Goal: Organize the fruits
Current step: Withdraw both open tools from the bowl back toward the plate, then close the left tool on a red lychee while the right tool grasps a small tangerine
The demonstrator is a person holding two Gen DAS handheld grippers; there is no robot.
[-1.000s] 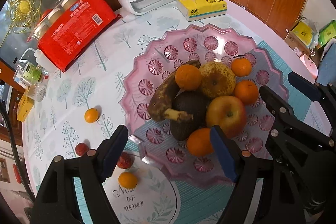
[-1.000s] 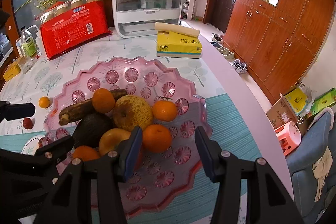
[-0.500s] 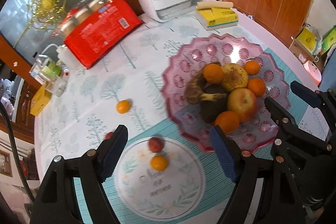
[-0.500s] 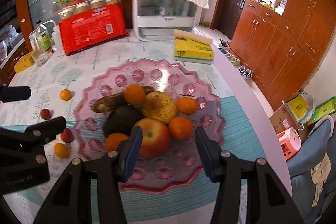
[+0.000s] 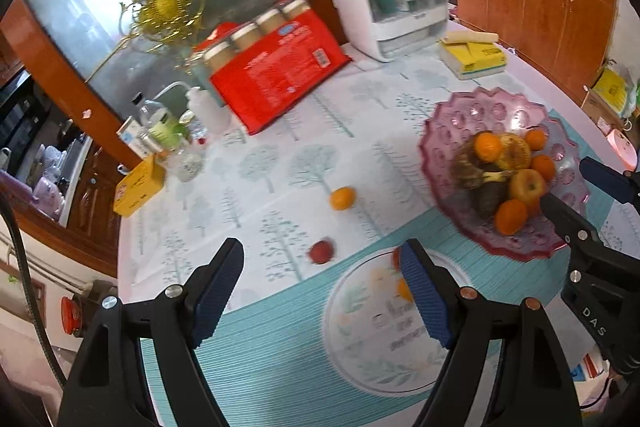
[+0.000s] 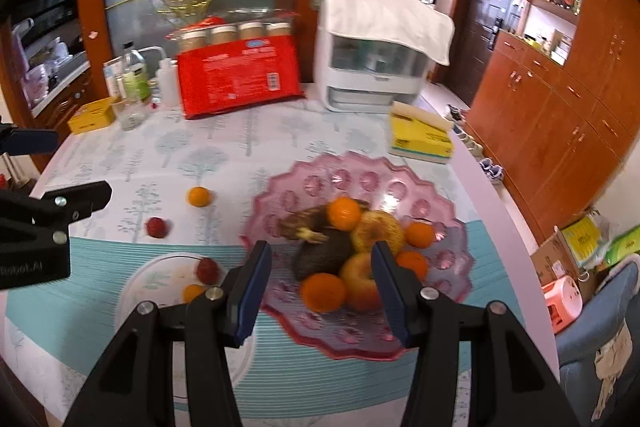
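Holding both tools apart and empty, left tool (image 5: 320, 291) and right tool (image 6: 316, 291), I judge most work done: the pink tray (image 6: 400, 339) carries the pile, while 4 small fruits (image 6: 208, 269) lie loose on the table (image 6: 240, 143).

A scalloped pink translucent plastic fruit plate (image 6: 400, 183) sits right of centre in the right wrist view, heaped with five small oranges (image 6: 343, 213), a yellow-red apple (image 6: 362, 281), a speckled yellow pear (image 6: 376, 231), a dark avocado (image 6: 322, 257) and a browned banana (image 6: 304, 223). Left of it, loose on the tablecloth, lie one small orange (image 6: 199, 196) and a small red fruit (image 6: 156, 227). Lower left, another red fruit (image 6: 208, 269) and orange (image 6: 193, 293) rest close together.
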